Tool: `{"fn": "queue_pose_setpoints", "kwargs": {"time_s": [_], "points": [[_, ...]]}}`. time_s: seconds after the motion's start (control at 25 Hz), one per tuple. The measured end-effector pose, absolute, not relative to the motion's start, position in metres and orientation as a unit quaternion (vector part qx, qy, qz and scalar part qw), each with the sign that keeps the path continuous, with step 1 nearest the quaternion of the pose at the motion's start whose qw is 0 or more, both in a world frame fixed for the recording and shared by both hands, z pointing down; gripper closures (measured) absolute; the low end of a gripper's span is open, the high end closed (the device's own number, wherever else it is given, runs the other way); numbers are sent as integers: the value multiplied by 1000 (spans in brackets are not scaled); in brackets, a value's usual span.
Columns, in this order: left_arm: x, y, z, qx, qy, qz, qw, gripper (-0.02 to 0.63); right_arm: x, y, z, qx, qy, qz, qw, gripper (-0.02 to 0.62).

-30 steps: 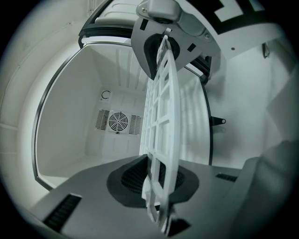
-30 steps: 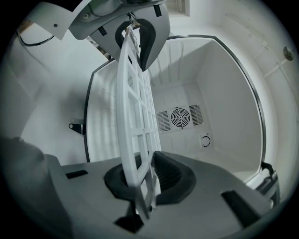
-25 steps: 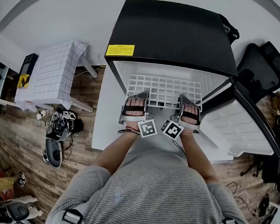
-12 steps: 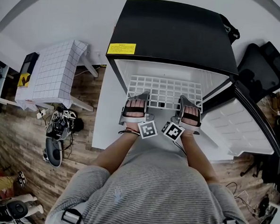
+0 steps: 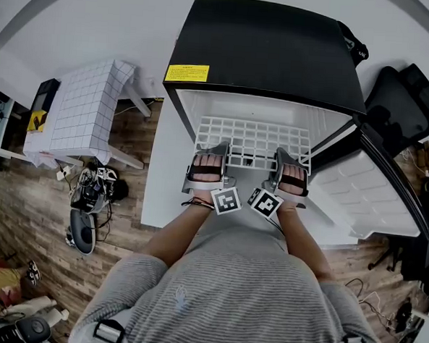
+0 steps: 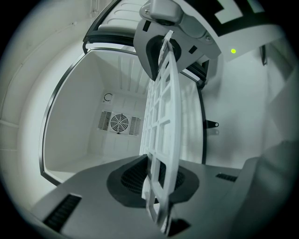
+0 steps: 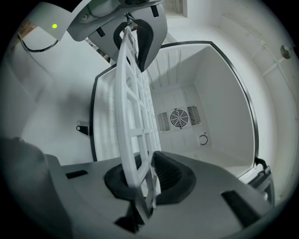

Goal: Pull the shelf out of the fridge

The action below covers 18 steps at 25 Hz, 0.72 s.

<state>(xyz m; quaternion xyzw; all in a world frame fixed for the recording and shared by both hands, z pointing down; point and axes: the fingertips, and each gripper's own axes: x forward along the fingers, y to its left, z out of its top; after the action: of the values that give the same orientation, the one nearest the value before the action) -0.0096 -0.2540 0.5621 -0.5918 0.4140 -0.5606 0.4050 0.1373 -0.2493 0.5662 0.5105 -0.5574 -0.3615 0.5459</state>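
While left hand-held gripper (image 5: 217, 145) and right hand-held gripper (image 5: 283, 151) clamp it, the shelf (image 5: 253, 135) lies in the fridge (image 5: 265, 54).

The shelf (image 5: 253, 135) lies partly inside the fridge (image 5: 265, 54), ahead of both grippers. Its front edge sits between the jaws of the left gripper (image 5: 218, 150) and, just beside it, the right gripper (image 5: 282, 155). The door (image 5: 358, 194) stands right of the right gripper. The fan (image 6: 119, 123) is far ahead, in the fridge's back wall.

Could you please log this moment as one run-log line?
left tongs: shut on shelf | right tongs: shut on shelf | fridge door: open
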Motion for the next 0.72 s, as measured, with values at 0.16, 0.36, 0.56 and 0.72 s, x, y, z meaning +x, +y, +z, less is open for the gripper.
{"fn": "queue_pose_setpoints", "kwargs": {"time_s": [0.16,0.36,0.56,0.72], "points": [[-9,-253,560,-592,416,-559,405,552,137,-248,565,512,-559,-359,544,549],[-10,-251,561,-596,415,-559,401,552,136,-247,565,511,-560,-359,545,549],[-10,-250,561,-598,416,-558,398,552,137,-246,565,512,-560,-358,545,549],[-10,-250,563,-599,416,-557,397,552,136,-245,565,511,-560,-359,544,549]]}}
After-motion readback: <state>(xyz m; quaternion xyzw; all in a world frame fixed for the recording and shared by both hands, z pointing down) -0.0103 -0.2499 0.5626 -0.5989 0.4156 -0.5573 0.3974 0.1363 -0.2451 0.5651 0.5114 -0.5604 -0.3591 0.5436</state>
